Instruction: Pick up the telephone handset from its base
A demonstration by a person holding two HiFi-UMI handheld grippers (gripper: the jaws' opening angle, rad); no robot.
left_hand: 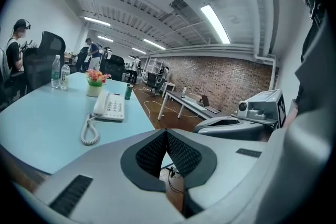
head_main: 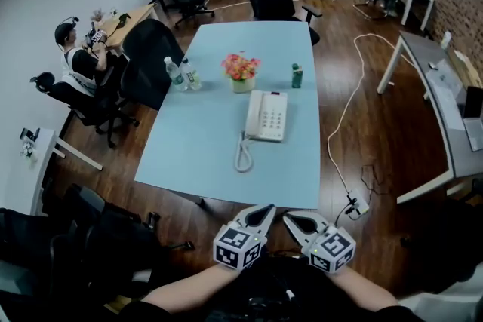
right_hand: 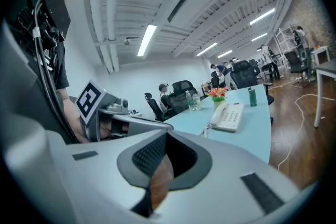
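Both pairs of jaws are sitting together with nothing between them. The left gripper [head_main: 266, 212] is showing its ribbed pads meeting at the tips in its own view, and the right gripper [head_main: 290, 217] is looking the same. The two are hovering side by side just off the near edge of the desk [head_main: 189, 162], above the wooden floor and well apart from everything on it.

Farther in, around the middle of the desk, the telephone [head_main: 270, 115] is lying flat. Its handset [head_main: 253, 114] is resting in the cradle along the left side of the base, and the coiled cord [head_main: 243, 153] is trailing toward the near edge. Beyond it, a flower pot [head_main: 241, 73] is standing, with a green bottle [head_main: 296, 75] to its right.

The pickup seems not to have begun; this looks like the start of the approach. Next, one gripper (probably the left, given the handset's side) is going to need to reach across, open its jaws, straddle the handset's narrow middle, close, and lift.
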